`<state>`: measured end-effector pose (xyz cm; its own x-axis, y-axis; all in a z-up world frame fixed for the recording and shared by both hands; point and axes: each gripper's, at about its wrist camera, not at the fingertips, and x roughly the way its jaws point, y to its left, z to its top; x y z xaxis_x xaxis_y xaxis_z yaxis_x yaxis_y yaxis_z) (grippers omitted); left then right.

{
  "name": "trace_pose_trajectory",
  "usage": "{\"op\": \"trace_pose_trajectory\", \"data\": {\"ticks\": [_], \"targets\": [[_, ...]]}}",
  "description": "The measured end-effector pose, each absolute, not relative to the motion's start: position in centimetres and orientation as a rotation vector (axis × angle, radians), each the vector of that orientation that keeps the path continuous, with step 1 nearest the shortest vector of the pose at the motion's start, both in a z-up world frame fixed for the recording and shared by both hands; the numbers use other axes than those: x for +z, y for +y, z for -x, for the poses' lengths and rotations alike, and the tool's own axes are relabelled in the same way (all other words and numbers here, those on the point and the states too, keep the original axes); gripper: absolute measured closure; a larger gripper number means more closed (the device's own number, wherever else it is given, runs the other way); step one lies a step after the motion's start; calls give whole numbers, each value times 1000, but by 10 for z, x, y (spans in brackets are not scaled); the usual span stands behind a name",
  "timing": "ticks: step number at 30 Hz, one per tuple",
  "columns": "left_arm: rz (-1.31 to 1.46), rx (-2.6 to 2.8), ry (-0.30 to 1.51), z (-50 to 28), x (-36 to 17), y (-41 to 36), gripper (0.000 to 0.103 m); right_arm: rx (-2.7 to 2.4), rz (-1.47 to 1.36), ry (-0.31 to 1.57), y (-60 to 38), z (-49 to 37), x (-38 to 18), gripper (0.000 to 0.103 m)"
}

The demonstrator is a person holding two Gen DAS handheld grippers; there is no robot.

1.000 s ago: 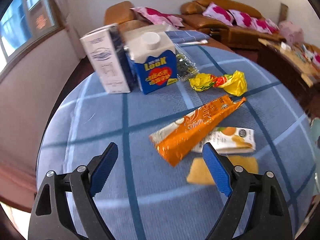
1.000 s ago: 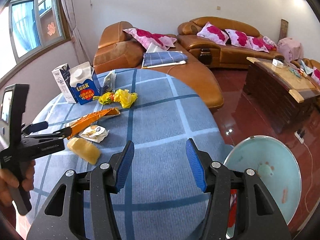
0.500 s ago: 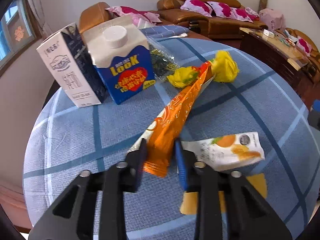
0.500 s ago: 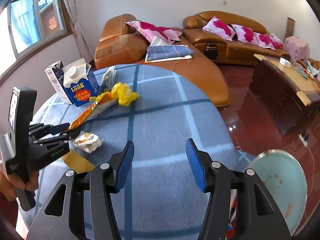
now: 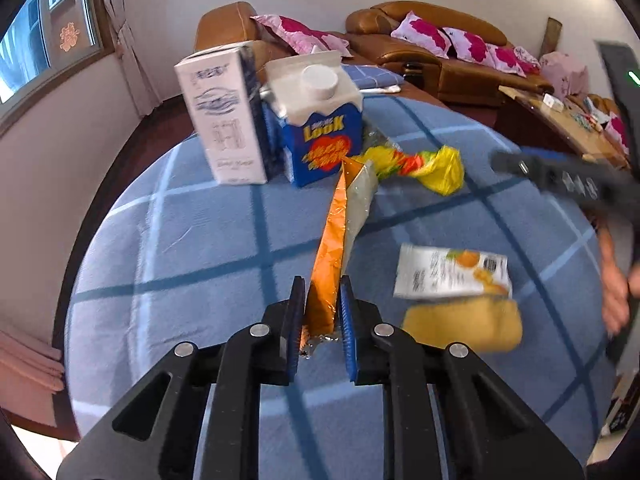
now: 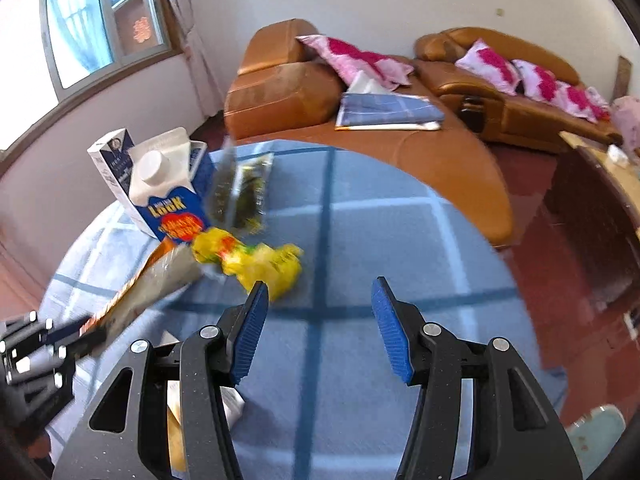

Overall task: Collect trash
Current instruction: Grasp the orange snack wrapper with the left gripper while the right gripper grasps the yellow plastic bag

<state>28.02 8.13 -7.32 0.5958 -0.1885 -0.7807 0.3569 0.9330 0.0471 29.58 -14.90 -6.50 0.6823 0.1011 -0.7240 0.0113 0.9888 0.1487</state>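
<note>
One wrapper gripped, several pieces of litter left on the table.
Left gripper [image 5: 320, 312] has just closed its jaws on the orange wrapper's [image 5: 330, 248] near end to lift it off the blue tablecloth [image 5: 200, 240]; right gripper [image 6: 316, 320] hangs half-open and empty, near the yellow wrapper [image 6: 260, 260].

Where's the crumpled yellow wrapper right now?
In the left wrist view the yellow wrapper lies on the blue tablecloth, just right of the blue milk carton, beyond the orange packet's far tip.
</note>
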Motion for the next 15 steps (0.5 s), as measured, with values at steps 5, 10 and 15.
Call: {"op": "trace_pose_trajectory", "data": {"ticks": [5,10,15], "targets": [[-130,-259,898,-279,-76,112,87,111,-138,832,-137,-319,-72,49],[-86,-163,895,-287,-78,131,87,151,-122,879,-126,-340,-90,50],[-92,-147,902,-286,-82,133,87,151,-109,899,-125,-344,-98,71]]}}
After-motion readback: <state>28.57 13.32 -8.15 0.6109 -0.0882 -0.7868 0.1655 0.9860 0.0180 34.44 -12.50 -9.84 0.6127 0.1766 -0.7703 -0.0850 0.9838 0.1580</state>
